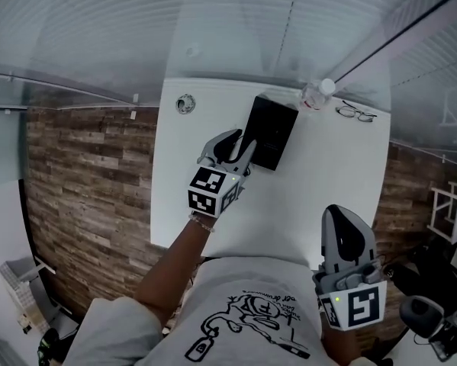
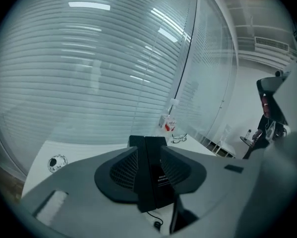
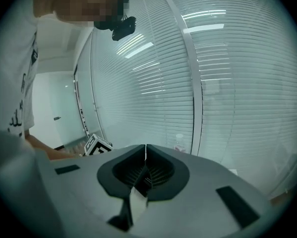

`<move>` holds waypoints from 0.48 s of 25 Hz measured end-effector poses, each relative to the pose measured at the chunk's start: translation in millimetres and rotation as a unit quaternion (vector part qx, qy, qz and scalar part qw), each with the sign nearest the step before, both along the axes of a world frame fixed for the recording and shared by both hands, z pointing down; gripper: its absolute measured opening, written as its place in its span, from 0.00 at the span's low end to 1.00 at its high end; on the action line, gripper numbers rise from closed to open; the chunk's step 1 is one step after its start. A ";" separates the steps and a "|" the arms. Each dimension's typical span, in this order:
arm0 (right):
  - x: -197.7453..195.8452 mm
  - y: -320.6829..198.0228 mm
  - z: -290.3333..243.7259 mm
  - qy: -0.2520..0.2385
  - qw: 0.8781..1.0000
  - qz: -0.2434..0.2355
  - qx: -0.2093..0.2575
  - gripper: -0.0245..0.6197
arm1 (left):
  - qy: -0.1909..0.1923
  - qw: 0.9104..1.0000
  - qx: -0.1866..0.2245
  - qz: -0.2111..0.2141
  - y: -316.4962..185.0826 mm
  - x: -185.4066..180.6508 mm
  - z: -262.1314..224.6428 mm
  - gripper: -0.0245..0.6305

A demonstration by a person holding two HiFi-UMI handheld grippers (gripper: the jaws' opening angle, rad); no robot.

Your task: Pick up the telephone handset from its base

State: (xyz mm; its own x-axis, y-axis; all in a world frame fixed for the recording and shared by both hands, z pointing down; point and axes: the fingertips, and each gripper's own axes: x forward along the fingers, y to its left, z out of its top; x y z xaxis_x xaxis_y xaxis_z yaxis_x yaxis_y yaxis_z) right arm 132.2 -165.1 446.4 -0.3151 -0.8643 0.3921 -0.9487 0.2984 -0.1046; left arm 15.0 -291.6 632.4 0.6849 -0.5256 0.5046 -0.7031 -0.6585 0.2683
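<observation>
The black telephone (image 1: 274, 128) lies on the white table (image 1: 327, 181), near its far edge. I cannot tell its handset from its base. My left gripper (image 1: 239, 145) hovers at the telephone's near left end. In the left gripper view my left gripper (image 2: 149, 151) is open, and the long black telephone (image 2: 150, 182) shows in the gap between the jaws. Whether the pads touch it I cannot tell. A thin cord (image 2: 157, 224) trails below it. My right gripper (image 1: 341, 218) hangs low by my body at the right, shut and empty, with its jaws meeting (image 3: 145, 153).
A clear water bottle (image 1: 317, 95) stands at the table's far edge, with a pair of glasses (image 1: 355, 113) to its right. A small round object (image 1: 185, 104) lies at the far left corner. Window blinds close off the far side. Brick-patterned floor flanks the table.
</observation>
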 end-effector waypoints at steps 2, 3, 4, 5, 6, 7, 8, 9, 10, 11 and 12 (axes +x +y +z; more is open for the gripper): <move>0.1 -0.4 6.6 -0.002 1.000 0.001 -0.007 0.05 | -0.003 1.000 -0.016 0.003 -6.1 2.0 20.3 0.24; 0.0 -0.8 9.4 -0.003 1.000 0.001 -0.011 0.05 | -0.004 1.000 -0.025 0.004 -8.5 2.9 30.2 0.25; 0.1 -1.3 12.3 -0.004 1.000 0.000 -0.015 0.05 | -0.005 0.999 -0.034 0.005 -10.4 4.0 39.9 0.26; 0.4 -2.0 15.3 -0.005 1.000 0.000 -0.018 0.05 | -0.005 0.999 -0.043 0.007 -12.2 5.2 49.4 0.28; 0.7 -3.0 18.3 -0.006 1.000 -0.001 -0.022 0.05 | -0.004 0.999 -0.050 0.009 -14.1 6.7 58.1 0.29; 0.9 -4.1 20.9 -0.007 1.000 -0.001 -0.025 0.05 | -0.003 0.998 -0.057 0.012 -16.0 8.3 65.9 0.30; 0.8 -5.3 23.1 -0.008 1.000 -0.001 -0.028 0.05 | 0.000 0.998 -0.063 0.016 -17.7 9.9 72.7 0.31; 0.5 -6.3 24.9 -0.008 1.000 -0.001 -0.030 0.05 | 0.006 0.997 -0.070 0.021 -19.2 11.6 78.4 0.32; 0.0 -7.3 26.7 -0.009 0.999 -0.001 -0.032 0.05 | 0.012 0.997 -0.077 0.026 -20.4 13.5 83.3 0.32; -0.3 -8.2 28.4 -0.009 0.999 -0.001 -0.034 0.05 | 0.019 0.996 -0.084 0.032 -21.2 15.7 87.6 0.32; -0.4 -8.9 30.1 -0.010 0.999 -0.001 -0.036 0.05 | 0.026 0.995 -0.090 0.039 -21.6 18.2 91.3 0.32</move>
State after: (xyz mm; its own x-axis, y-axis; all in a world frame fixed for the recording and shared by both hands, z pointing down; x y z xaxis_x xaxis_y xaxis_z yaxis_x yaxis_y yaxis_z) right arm 131.8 -173.9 476.6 -0.3258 -0.8335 0.4463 -0.9454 0.2920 -0.1448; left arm 33.2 -313.2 723.6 0.7474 -0.3741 0.5491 -0.6341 -0.6484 0.4213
